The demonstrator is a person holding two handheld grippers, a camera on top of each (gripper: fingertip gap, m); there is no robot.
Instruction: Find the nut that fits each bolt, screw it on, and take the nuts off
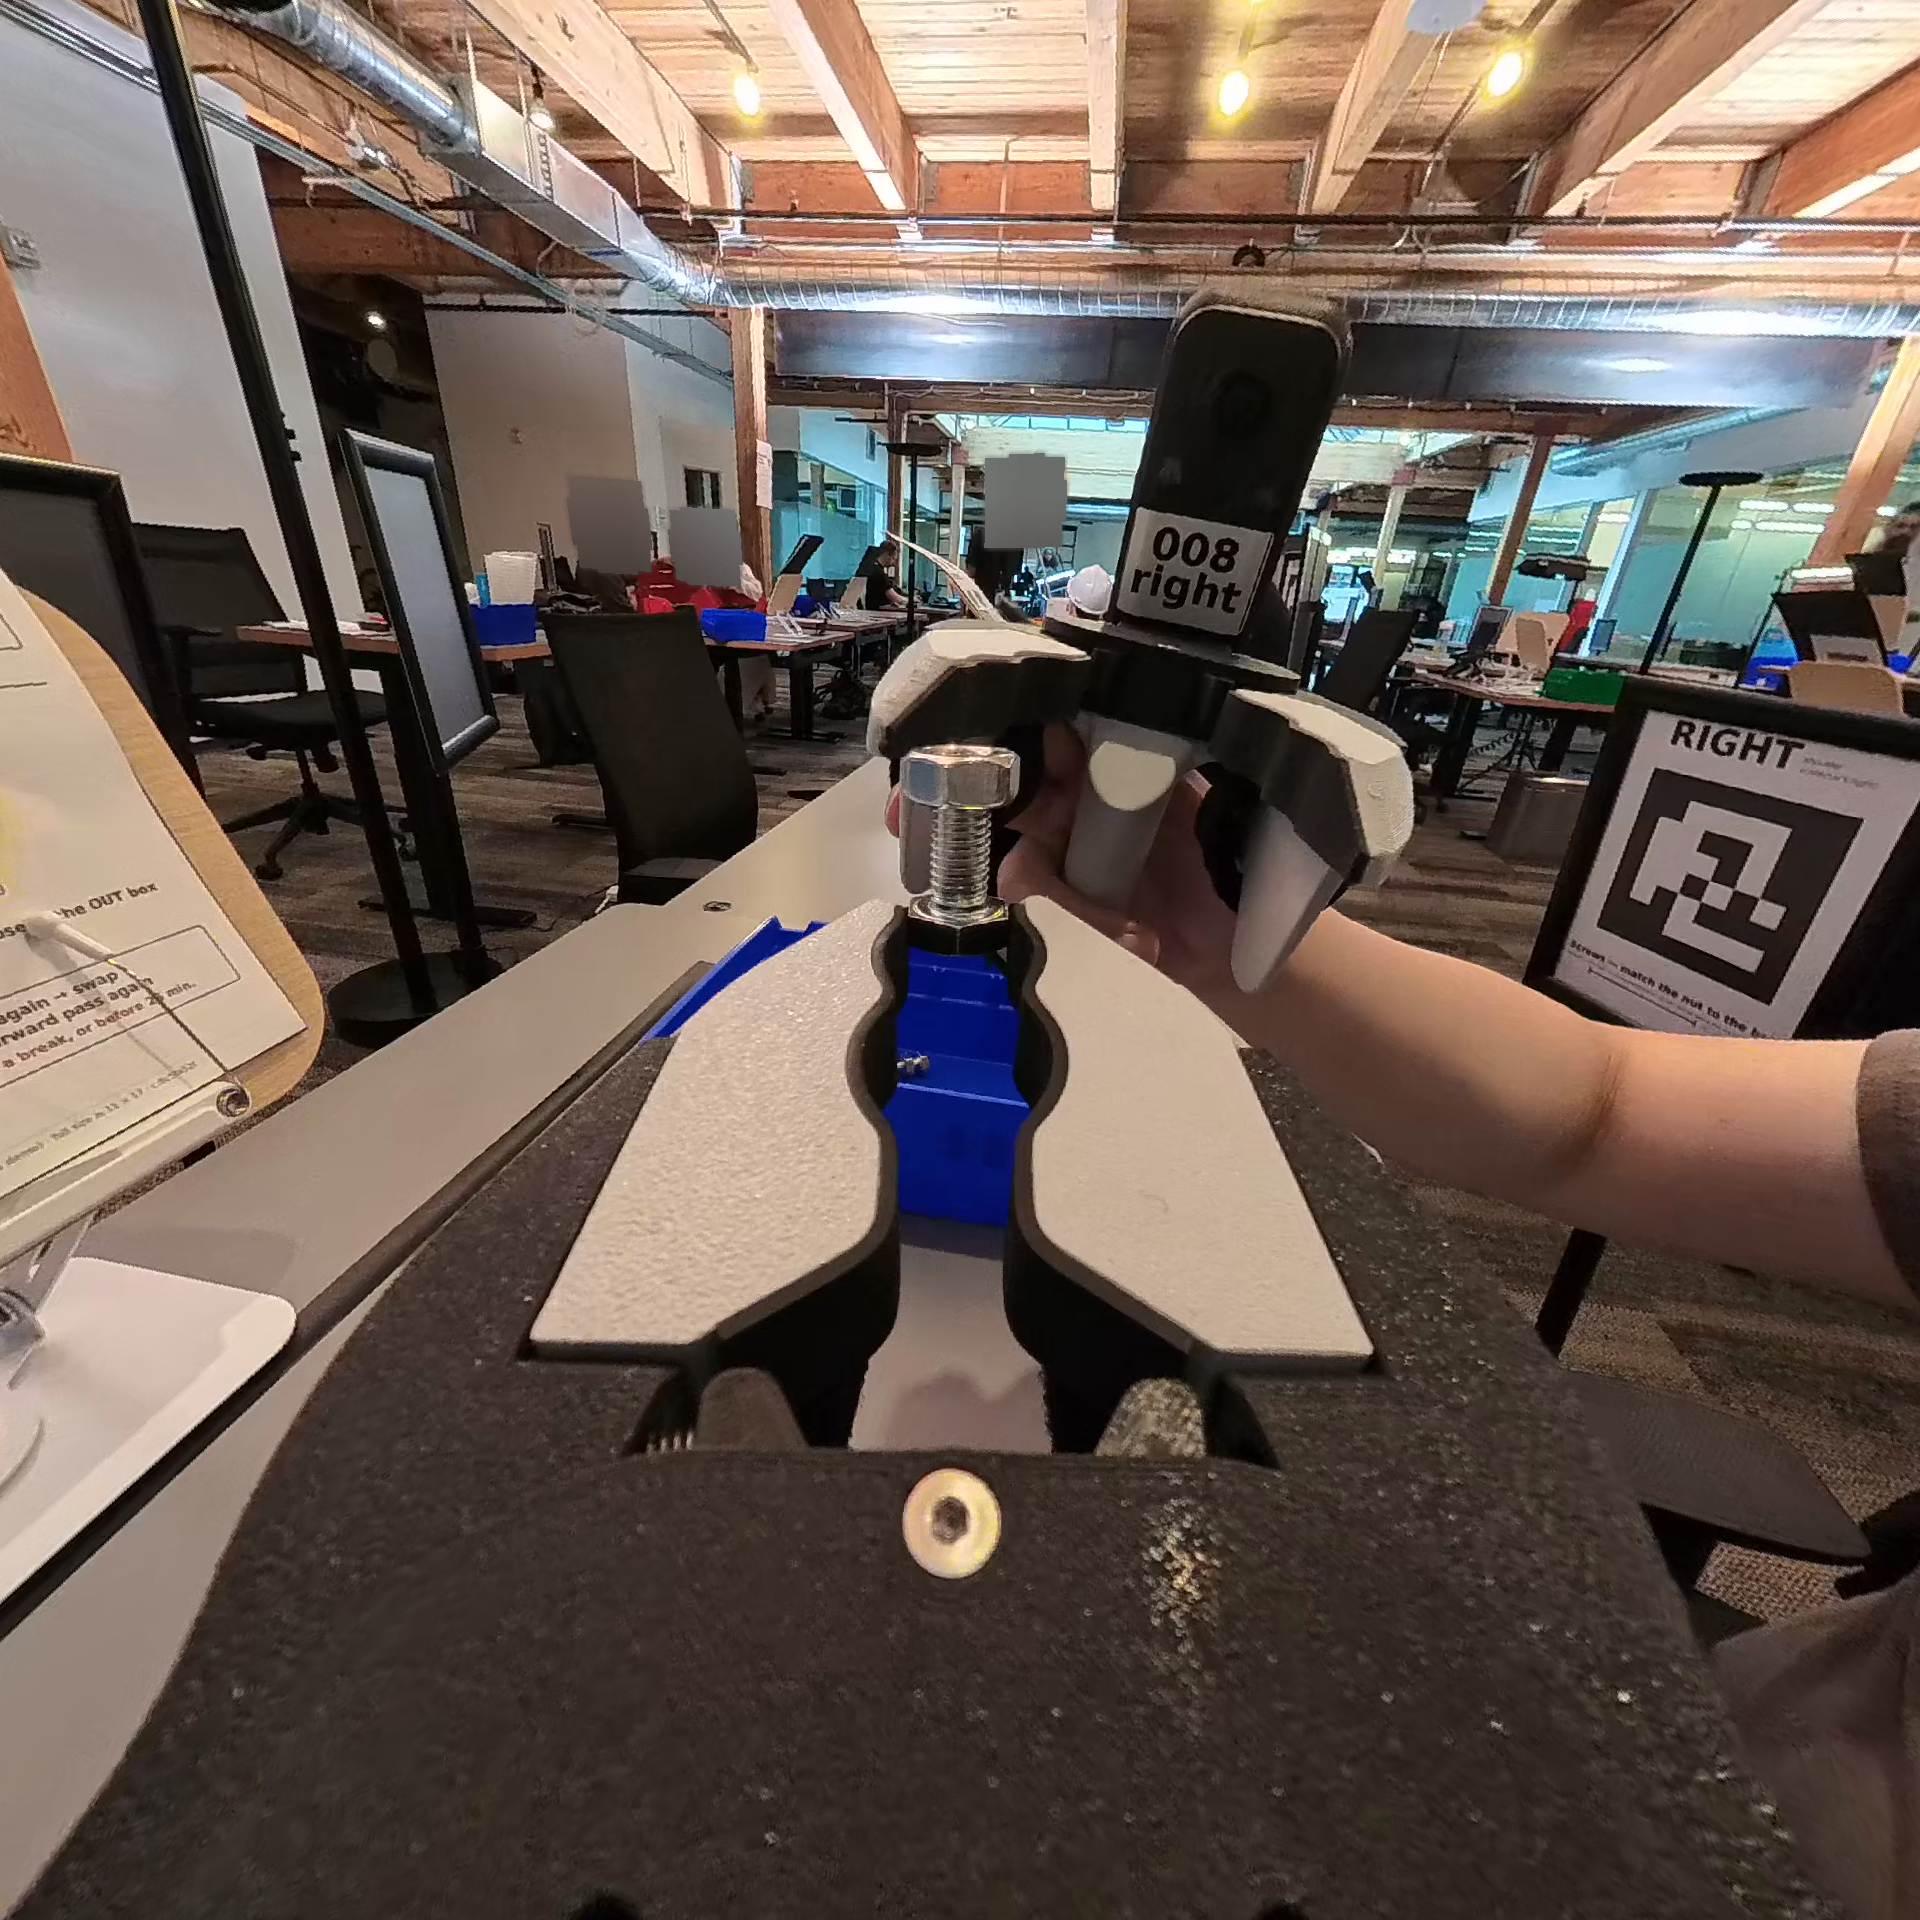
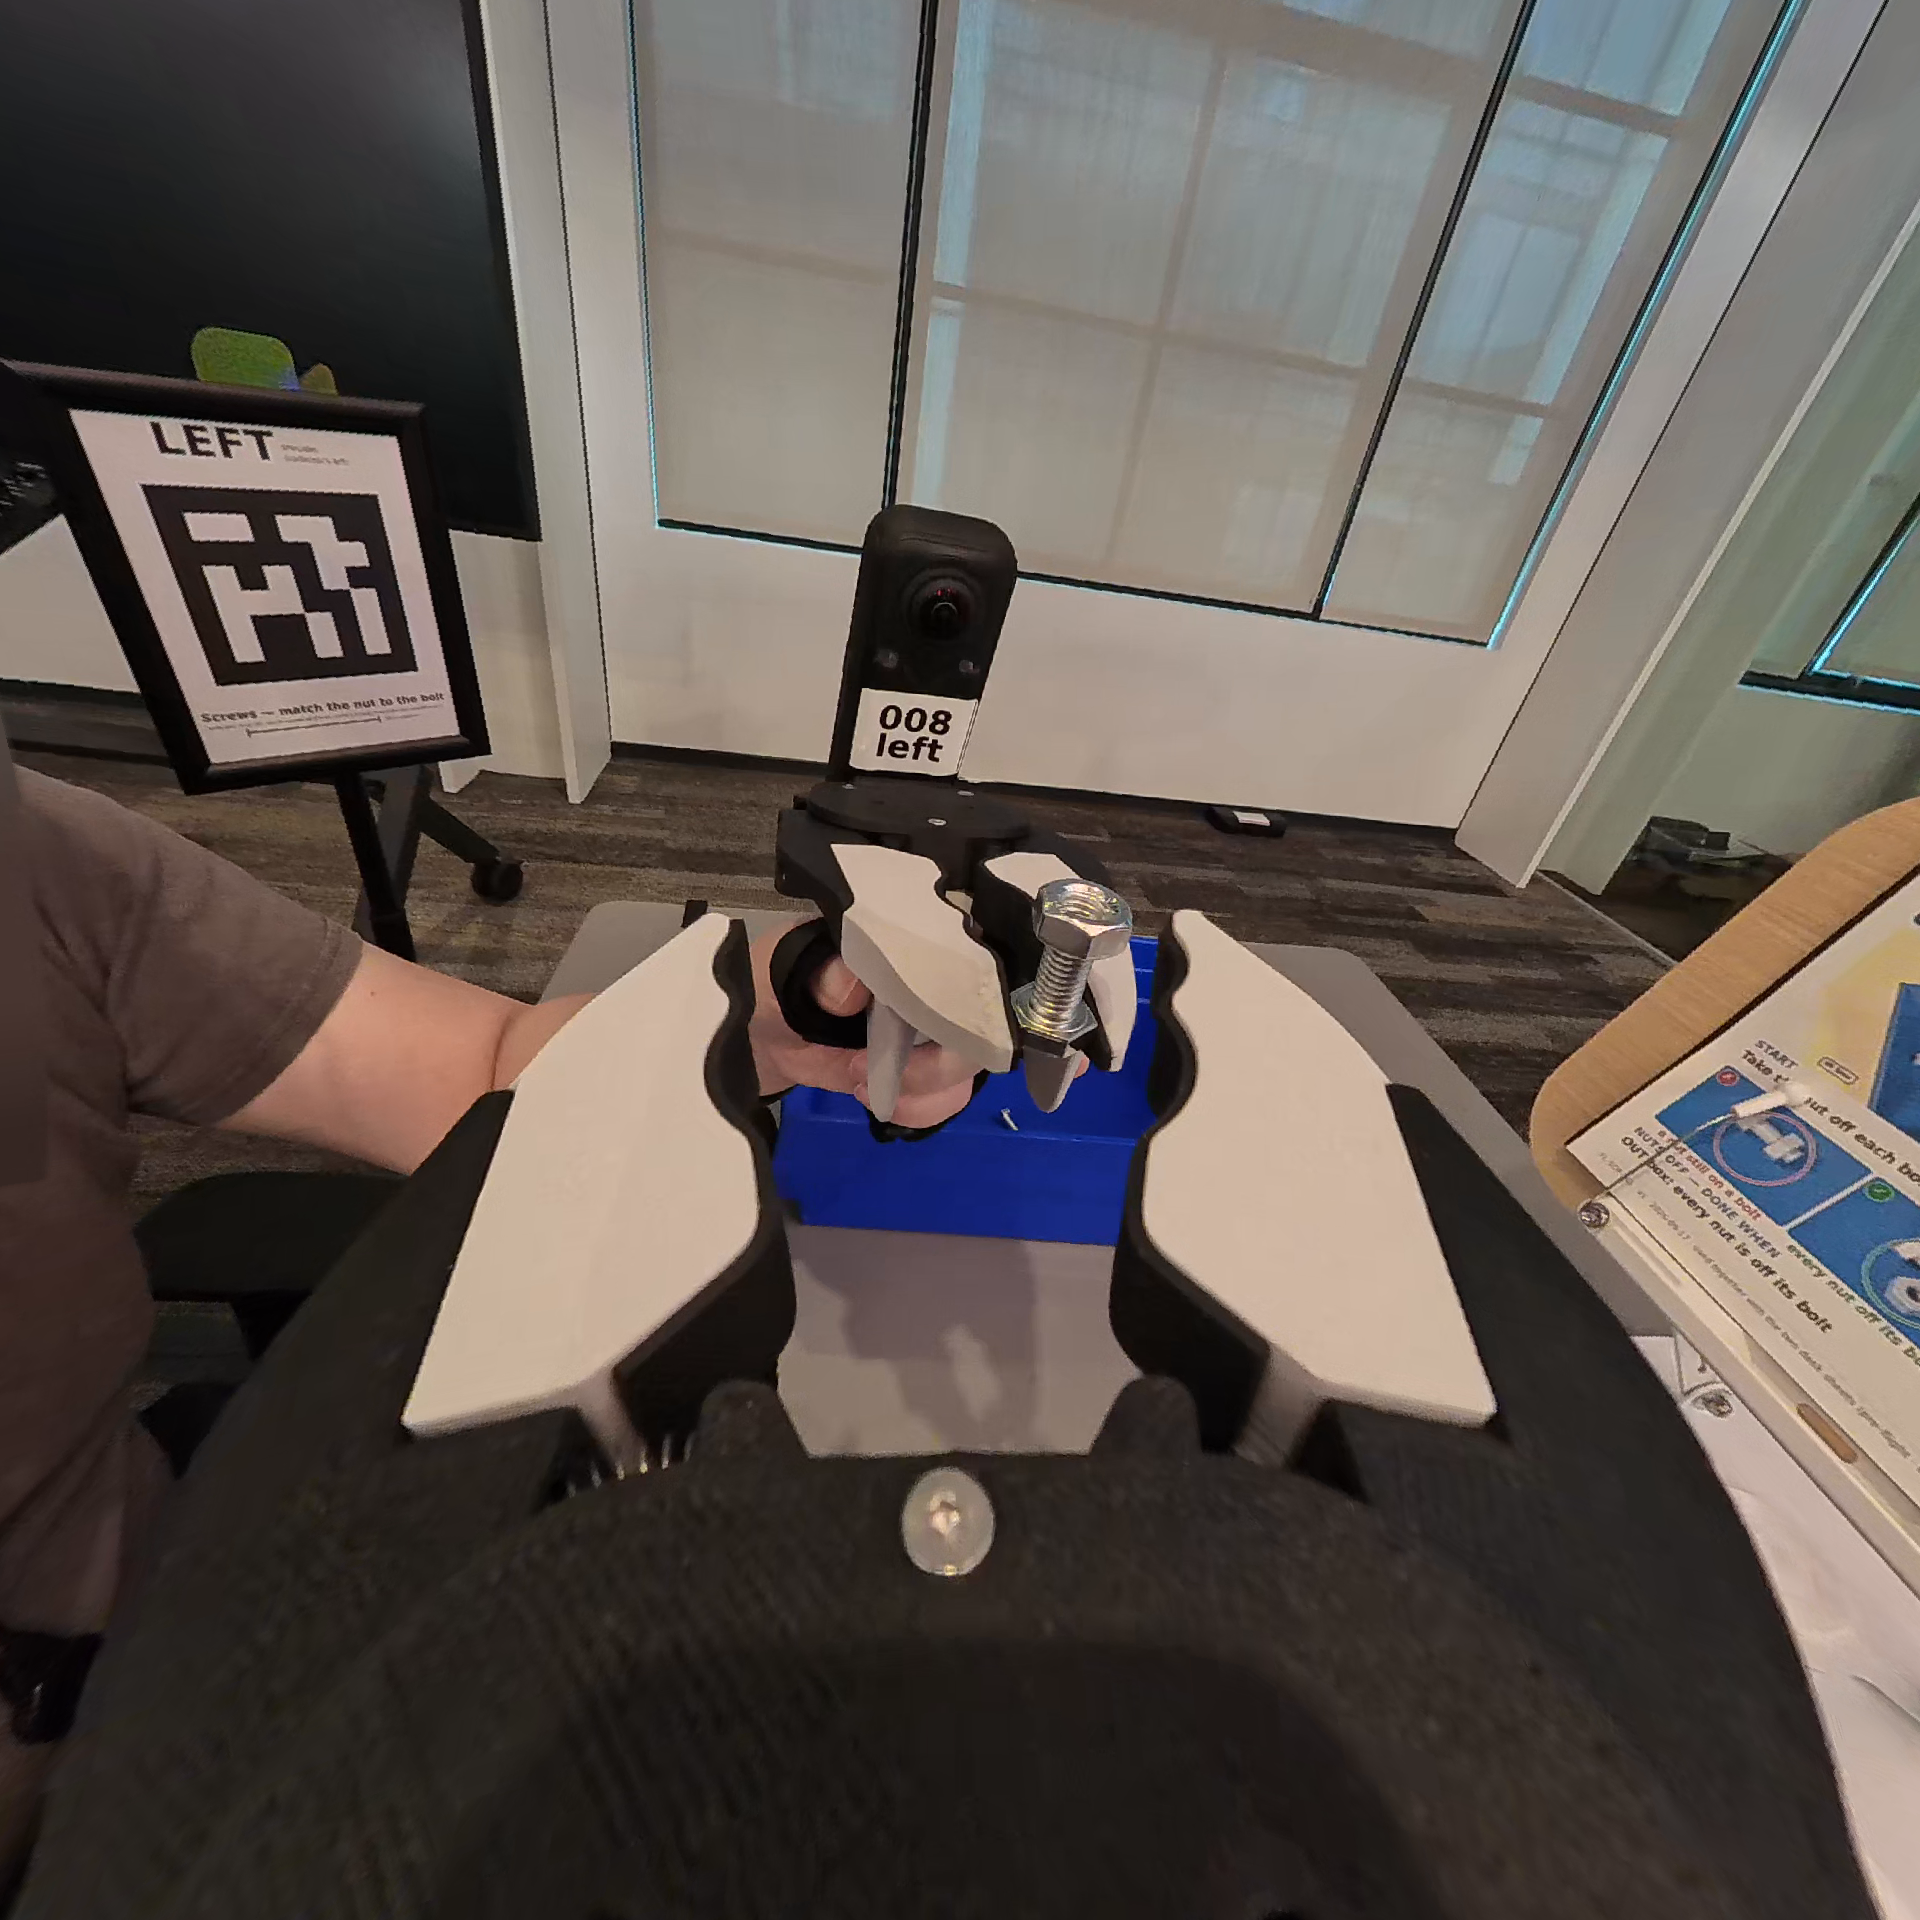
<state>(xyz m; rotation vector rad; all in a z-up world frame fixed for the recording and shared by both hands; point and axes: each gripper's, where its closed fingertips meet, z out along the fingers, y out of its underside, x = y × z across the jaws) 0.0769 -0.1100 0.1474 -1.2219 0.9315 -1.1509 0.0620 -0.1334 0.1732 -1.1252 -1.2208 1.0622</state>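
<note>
Tongs in the left hand [image 1: 956, 935] are pinched on a steel nut [image 1: 956, 916] at their tips, the nut threaded low on a bolt [image 1: 958, 821] that stands upright, hex head on top. Seen from the right wrist, the same bolt [image 2: 1070, 961] and nut [image 2: 1051, 1010] tilt slightly in the left tongs [image 2: 1049, 1023]. Right tongs [image 2: 951, 1023] are spread wide with nothing between them; in the left wrist view they [image 1: 1143, 717] hover just right of the bolt head, apart from it. Below sits a blue bin [image 2: 966, 1184] on the grey table [image 2: 935, 1340], with a tiny screw [image 2: 1008, 1119] inside.
</note>
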